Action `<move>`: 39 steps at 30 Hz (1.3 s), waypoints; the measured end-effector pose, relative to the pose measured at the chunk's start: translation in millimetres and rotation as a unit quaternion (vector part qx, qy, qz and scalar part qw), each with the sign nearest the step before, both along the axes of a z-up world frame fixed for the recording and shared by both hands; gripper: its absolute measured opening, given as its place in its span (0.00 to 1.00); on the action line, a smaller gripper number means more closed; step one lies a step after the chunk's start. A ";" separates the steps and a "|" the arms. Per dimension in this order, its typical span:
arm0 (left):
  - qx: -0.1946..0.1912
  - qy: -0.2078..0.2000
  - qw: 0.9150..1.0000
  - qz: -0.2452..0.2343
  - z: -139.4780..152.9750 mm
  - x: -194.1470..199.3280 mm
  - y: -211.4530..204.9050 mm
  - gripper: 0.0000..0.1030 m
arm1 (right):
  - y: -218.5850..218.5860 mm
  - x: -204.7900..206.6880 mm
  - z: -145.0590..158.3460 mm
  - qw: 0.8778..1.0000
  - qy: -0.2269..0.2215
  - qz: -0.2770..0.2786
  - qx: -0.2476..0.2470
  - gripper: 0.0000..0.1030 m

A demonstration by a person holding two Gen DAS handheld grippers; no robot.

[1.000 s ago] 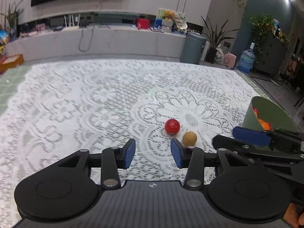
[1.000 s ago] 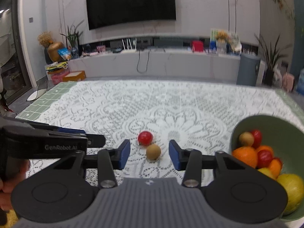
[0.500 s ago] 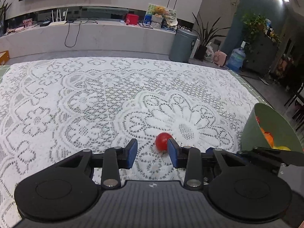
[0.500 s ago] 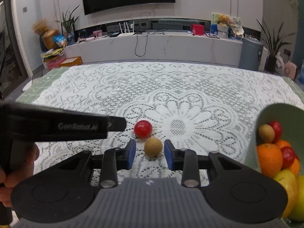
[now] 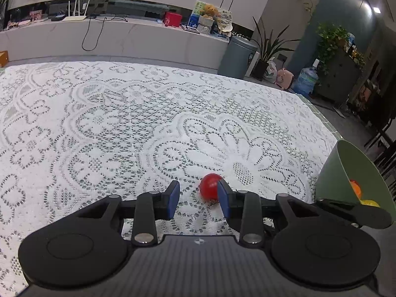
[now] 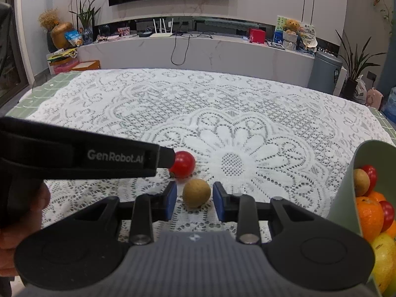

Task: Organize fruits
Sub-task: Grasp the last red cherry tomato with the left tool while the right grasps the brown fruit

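Lace tablecloth [image 6: 247, 113]; right gripper [image 6: 194, 199] agape around brown fruit [image 6: 197, 192]

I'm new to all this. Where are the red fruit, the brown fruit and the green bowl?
red fruit [image 5: 209, 188], left wrist view, its rounded front.
brown fruit [image 6: 197, 193], right wrist view, its middle.
green bowl [image 6: 346, 185], right wrist view, its outer wall.

Both tools sit low with jaws parted — left tool [image 5: 198, 198] ahead of right tool [image 6: 194, 199].

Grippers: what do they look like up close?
The left gripper and right gripper are black, each with two blue finger pads, round black discs and a ribbed grey body. White "GenRobot.AI" lettering marks the left one's side.
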State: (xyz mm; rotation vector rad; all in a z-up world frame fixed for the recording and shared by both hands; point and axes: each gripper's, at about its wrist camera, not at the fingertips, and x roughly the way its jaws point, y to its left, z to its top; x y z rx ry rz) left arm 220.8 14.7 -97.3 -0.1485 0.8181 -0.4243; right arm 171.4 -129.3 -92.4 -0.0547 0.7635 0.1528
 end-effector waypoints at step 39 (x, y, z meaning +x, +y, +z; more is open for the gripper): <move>0.059 -0.021 0.997 -0.034 -11.2 2.8 -33.9 0.29 | -15.4 1.6 -1.1 0.999 0.012 -0.052 -0.010 0.21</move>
